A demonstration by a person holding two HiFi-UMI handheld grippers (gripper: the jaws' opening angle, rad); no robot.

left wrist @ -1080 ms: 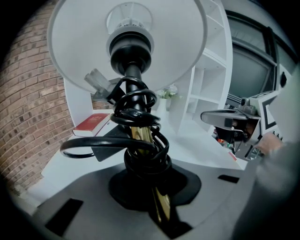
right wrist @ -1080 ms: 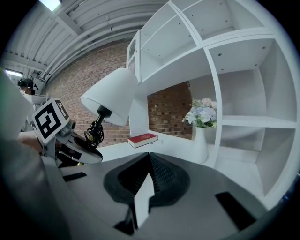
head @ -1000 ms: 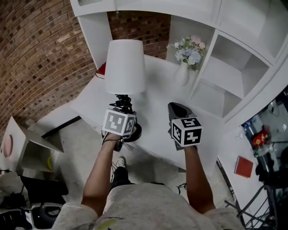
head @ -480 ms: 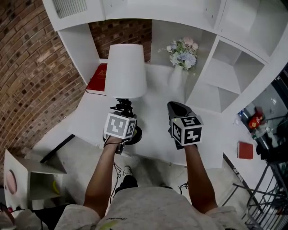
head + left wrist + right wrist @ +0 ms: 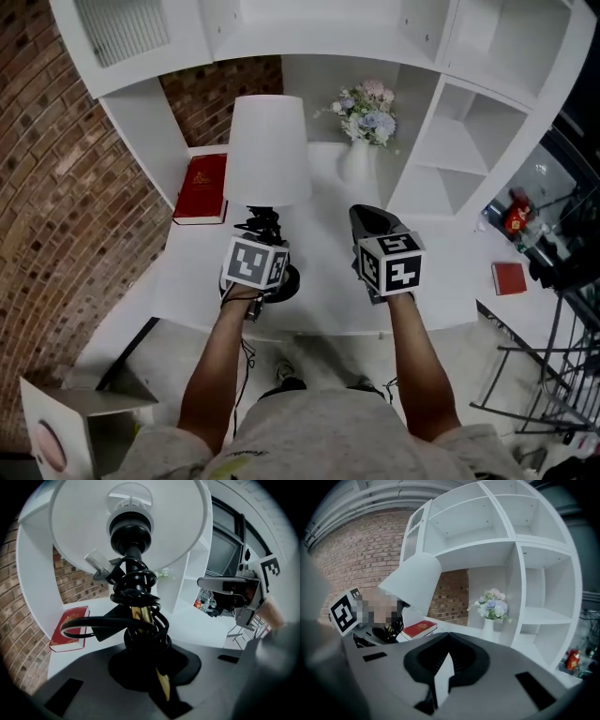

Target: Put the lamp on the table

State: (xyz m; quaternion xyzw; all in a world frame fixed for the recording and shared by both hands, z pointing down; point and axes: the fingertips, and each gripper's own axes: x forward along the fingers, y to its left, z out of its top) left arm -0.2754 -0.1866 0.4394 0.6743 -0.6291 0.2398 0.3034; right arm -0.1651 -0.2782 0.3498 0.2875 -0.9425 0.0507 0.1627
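Brass is what you're really hanging onto here: your left gripper (image 5: 157,672) is clamping the lamp (image 5: 269,192) by its skinny stem (image 5: 140,613), right under the coil of black cord (image 5: 136,581). Your right gripper (image 5: 368,220) is sitting closed on nothing, just beside the lamp.

You're holding the lamp over the front part of the white table (image 5: 328,305), and its black base (image 5: 284,279) is hovering or resting close to the near edge. From up top I can't tell if it's actually touching.

Stuff I'd be worrying about:
- You're pinching a thin, smooth rod with a big white shade (image 5: 267,145) riding above it, so the whole thing could be swivelling in the pads if you're tilting your wrist.
- If you're letting go this close to the edge, part of the base may be hanging off and the lamp goes over the front.
- Those cord loops are sticking out right by your jaws. Backing off could snag one and drag the lamp along.
- Pushing deeper, you're heading toward the vase of flowers (image 5: 361,141), with the red book (image 5: 200,187) lying off to the left.

Orientation-wise, the long axis is running base to shade and standing roughly upright, shade up, base facing the table. It's maybe leaning a touch in the right gripper view, but that lens is bending everything, so I'm not betting on it.
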